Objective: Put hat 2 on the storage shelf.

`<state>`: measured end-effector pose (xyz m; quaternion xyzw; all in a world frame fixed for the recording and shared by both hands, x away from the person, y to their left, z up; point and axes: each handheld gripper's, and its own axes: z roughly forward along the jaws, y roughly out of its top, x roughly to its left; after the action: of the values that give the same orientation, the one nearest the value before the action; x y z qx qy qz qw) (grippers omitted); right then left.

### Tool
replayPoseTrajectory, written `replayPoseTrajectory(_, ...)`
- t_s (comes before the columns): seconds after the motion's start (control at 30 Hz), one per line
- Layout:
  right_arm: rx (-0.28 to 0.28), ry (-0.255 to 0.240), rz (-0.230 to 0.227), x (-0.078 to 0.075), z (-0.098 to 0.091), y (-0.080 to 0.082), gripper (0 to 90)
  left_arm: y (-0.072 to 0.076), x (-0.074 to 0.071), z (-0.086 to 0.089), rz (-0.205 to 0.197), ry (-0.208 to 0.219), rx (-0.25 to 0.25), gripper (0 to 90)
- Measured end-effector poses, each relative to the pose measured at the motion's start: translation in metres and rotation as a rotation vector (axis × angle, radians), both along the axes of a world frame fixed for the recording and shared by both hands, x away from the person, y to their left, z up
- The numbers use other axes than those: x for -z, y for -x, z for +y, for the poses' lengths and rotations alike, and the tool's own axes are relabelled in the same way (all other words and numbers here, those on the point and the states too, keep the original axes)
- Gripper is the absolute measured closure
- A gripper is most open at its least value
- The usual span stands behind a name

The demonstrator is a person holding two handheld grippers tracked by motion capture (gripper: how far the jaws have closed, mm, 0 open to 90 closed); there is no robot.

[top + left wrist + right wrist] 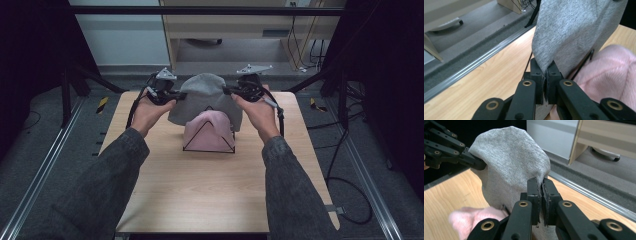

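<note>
Both hand-held grippers, left (181, 94) and right (226, 90), are pinched on the grey hat's (205, 95) edges, soft floppy knit, so grab the rim

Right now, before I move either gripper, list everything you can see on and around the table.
grey cloth: 1, grey, held up over the table's far middle, pinched at both sides
pink cloth: 1, pink, draped on the wire stand, in front of the grey cloth
wire stand: 1, black, triangular frame, table middle
table: 1, light wood
cabinet: 1, pale wood, on the floor beyond the table
cables: several, black, floor at right
left gripper: 1, black, shut on the grey cloth's edge
right gripper: 1, black, shut on the opposite edge
sleeves: 2, dark grey, entering from the bottom
</note>
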<state>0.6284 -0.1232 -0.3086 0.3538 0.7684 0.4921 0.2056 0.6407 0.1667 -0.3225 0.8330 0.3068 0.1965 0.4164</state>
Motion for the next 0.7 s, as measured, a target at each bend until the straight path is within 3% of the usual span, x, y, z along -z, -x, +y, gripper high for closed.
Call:
replayPoseTrajectory(0.17, 0.0, 0.018, 0.018, 0.012, 0.002, 0.0, 85.8, 0.003, 0.012, 0.0, -0.003, -0.023, -0.004, 86.8)
replayPoseTrajectory(0.27, 0.003, 0.033, 0.031, 0.018, 0.005, 0.002, 85.9, 0.004, 0.017, 0.002, 0.02, -0.015, -0.01, 86.8)
replayPoseTrajectory(0.7, -0.002, 0.079, 0.03, 0.015, 0.014, 0.01, 85.9, 0.016, 0.02, 0.007, 0.018, -0.016, -0.016, 86.8)
